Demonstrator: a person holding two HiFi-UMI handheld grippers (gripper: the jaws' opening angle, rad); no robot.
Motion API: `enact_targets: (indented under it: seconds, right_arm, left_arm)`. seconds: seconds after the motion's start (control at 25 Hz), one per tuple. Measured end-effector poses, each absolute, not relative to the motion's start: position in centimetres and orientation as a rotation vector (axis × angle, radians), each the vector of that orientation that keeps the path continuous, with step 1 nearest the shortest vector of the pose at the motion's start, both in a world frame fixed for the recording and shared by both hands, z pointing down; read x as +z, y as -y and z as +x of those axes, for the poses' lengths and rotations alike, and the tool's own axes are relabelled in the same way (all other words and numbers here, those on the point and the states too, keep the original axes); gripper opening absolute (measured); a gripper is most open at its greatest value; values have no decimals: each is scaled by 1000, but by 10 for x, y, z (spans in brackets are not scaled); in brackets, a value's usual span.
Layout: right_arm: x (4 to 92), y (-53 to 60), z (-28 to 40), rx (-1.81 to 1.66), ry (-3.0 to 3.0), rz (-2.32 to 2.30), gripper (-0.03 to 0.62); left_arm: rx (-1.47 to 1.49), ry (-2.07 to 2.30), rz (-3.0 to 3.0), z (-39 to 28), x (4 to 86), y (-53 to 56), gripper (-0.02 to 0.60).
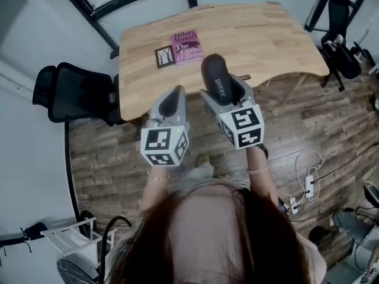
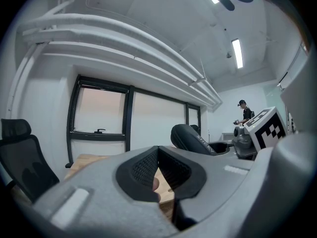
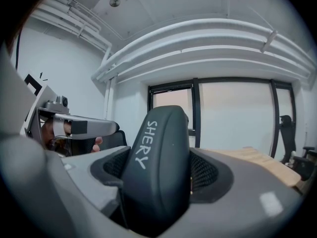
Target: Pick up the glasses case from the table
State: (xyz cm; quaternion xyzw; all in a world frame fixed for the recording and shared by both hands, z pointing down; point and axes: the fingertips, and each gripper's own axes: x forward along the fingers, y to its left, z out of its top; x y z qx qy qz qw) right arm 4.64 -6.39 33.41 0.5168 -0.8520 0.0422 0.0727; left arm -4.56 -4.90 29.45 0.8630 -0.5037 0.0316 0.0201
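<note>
Since the glasses case (image 1: 214, 76) appears to be lifted off the worktop (image 1: 254, 34), it is seen where it has been taken up: between the fingers of the right gripper (image 3: 159, 170), which are clenched on its near part. Its rounded far end, with the white lettering, is left standing out beyond them toward 12 o'clock. From this the pick-up is judged as good as done. The grasp along the case's length is probably chosen so that the smooth dark shell cannot swing or slide out sideways.

The left gripper (image 1: 173, 96), just beside its partner at 9 o'clock, is held with its fingers pressed together on nothing. It seems to be parked level and given no part in the job.

On the wooden floor (image 1: 296, 117), at 4 o'clock of the grippers, a power strip with cables (image 1: 309, 185) is laid.

Farther out, at 11 o'clock of the case, a pink book (image 1: 186, 47) and a marker card (image 1: 164, 57) just beside it are set on the worktop, apart from the case. No obstruction is seen around the held case. An office chair (image 1: 71, 93) is placed at the worktop's 9 o'clock side, and another chair (image 1: 340, 46) at 3 o'clock.
</note>
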Motion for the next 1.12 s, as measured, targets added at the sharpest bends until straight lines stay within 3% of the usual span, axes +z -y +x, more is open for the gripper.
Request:
enact_targets:
  seconds: [1.12]
  right_arm:
    - [336, -4, 61, 132, 2561, 1584, 365]
  left_arm:
    - [95, 1558, 2680, -37, 300, -17, 2]
